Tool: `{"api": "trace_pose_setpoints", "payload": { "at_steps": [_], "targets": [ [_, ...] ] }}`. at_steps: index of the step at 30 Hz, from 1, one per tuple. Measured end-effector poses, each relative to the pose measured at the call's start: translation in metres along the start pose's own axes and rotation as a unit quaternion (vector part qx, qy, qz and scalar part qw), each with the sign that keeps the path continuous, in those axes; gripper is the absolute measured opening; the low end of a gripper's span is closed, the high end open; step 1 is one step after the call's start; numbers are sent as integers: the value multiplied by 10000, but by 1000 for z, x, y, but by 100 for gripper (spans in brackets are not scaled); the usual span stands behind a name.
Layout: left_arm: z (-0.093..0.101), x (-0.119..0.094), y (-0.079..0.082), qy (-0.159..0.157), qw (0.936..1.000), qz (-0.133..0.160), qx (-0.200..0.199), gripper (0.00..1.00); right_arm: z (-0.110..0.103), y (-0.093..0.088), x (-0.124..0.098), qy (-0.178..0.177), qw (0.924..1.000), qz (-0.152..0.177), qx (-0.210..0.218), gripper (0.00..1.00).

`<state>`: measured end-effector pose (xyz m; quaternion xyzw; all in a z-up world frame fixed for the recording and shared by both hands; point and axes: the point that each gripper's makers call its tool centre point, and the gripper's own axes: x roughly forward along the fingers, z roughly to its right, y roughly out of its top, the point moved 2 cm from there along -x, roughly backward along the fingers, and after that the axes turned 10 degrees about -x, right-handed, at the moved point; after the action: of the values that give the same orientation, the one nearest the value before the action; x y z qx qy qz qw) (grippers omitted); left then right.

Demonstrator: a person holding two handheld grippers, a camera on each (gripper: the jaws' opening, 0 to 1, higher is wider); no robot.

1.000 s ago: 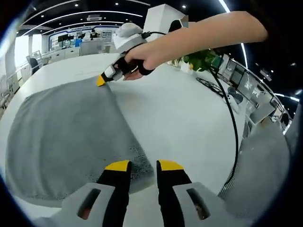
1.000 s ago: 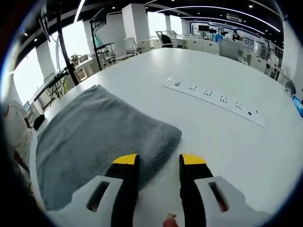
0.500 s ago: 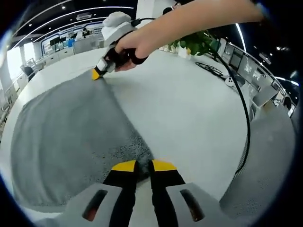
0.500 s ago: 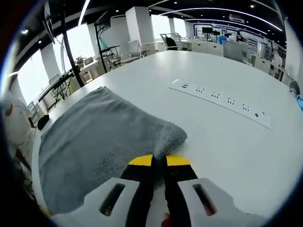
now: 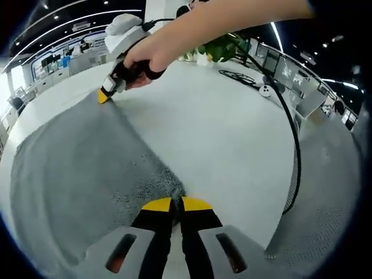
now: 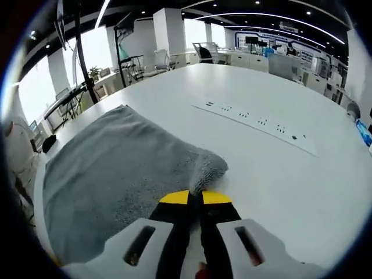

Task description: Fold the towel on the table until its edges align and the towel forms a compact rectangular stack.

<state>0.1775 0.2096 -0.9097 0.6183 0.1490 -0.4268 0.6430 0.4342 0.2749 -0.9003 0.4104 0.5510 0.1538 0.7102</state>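
Towel (image 5: 75, 168) corners are pinched tight in my left gripper (image 5: 172, 204) and right gripper (image 6: 195, 198) fingers, so next I should lift both and fold across the table (image 6: 279, 174).

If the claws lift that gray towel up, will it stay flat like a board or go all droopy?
Probably droopy: the gray towel already bunches into soft wrinkles where the right claw pinches its corner. It looks thick and fuzzy, so it likely won't slip from the left claw.

The towel (image 5: 75, 163) is soft grey terry cloth, nubby and matt. The bench (image 6: 273, 168) looks smooth, white and faintly sheened. Each gripper (image 6: 195, 197) wears hard plastic, glossy yellow tips over matt black.
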Motion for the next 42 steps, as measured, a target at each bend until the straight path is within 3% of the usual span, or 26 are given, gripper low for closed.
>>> {"api": "trace_pose_setpoints", "payload": {
  "at_steps": [13, 19, 27, 32, 40, 42],
  "targets": [
    [57, 40, 28, -761, 9955, 8, 559, 4, 51, -37, -42, -339, 9993, -159, 70, 2],
    [85, 57, 40, -934, 9943, 49, 508, 4, 71, -55, -59, -475, 9985, -277, 22, 2],
    [120, 74, 54, -1260, 9876, -2, 934, 4, 94, -75, -78, -586, 9977, -343, 53, 2],
    [128, 79, 58, -1330, 9858, -17, 1022, 4, 101, -81, -84, -637, 9973, -348, 115, 2],
    [128, 78, 58, -1244, 9885, 101, 855, 4, 102, -82, -83, -642, 9972, -339, 173, 2],
    [129, 75, 63, -1258, 9860, 307, 1050, 3, 103, -81, -84, -662, 9971, -325, 190, 2]
  ]
}}
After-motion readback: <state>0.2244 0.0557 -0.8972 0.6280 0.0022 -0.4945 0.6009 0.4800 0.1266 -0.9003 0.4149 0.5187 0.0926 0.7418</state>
